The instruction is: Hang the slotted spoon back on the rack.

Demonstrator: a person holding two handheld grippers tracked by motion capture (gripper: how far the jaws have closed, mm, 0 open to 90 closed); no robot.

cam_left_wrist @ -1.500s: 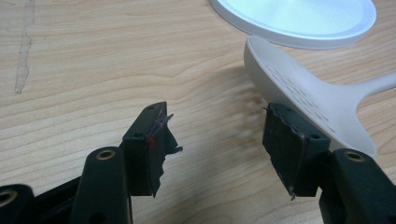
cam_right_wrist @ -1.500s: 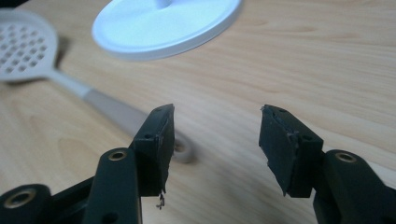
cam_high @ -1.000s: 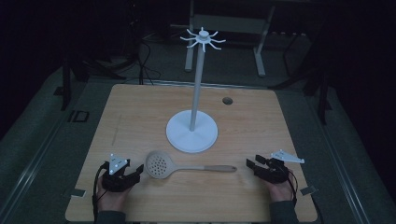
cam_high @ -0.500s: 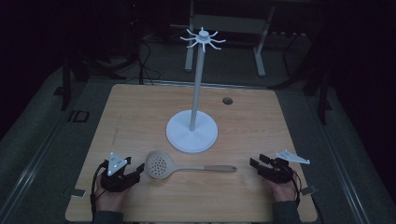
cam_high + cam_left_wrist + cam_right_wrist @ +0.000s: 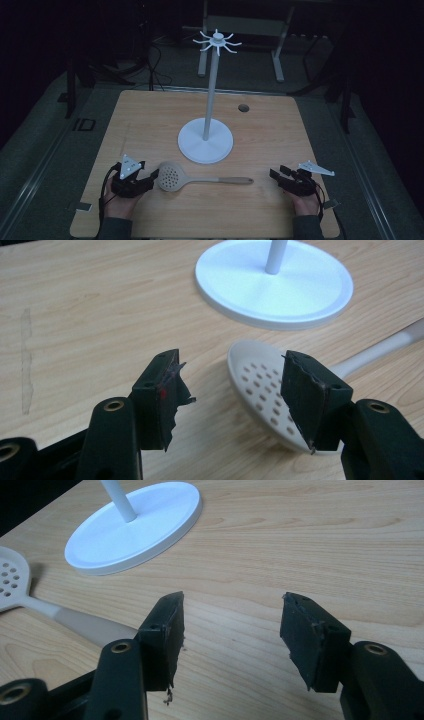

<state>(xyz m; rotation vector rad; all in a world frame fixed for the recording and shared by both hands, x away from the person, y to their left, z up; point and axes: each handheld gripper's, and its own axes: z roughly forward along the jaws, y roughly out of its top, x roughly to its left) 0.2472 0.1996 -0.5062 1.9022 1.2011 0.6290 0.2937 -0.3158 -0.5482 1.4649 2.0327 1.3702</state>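
Note:
A pale slotted spoon [image 5: 171, 177] lies flat on the wooden table [image 5: 150, 120], its handle pointing right. My left gripper [image 5: 150, 178] is open just left of the bowl. In the left gripper view the spoon bowl [image 5: 255, 385] lies below and beyond the open left gripper [image 5: 232, 375], the right jaw overlapping its rim; the pads do not press on it. My right gripper [image 5: 278, 172] is past the handle's end; its jaws have just been opening, with nothing between them. In the right gripper view the right gripper [image 5: 231, 612] frames bare wood, with the spoon handle [image 5: 80, 622] at left.
A white stand [image 5: 205, 141] with a round base, a tall pole and a ring of hooks at the top [image 5: 217, 41] rises behind the spoon at mid table. A small dark hole [image 5: 243, 107] marks the far right of the tabletop. Dark floor and cables surround the table.
My left gripper has lifted a little beside the spoon bowl. The right gripper has stayed about where it was, and the spoon has not moved.

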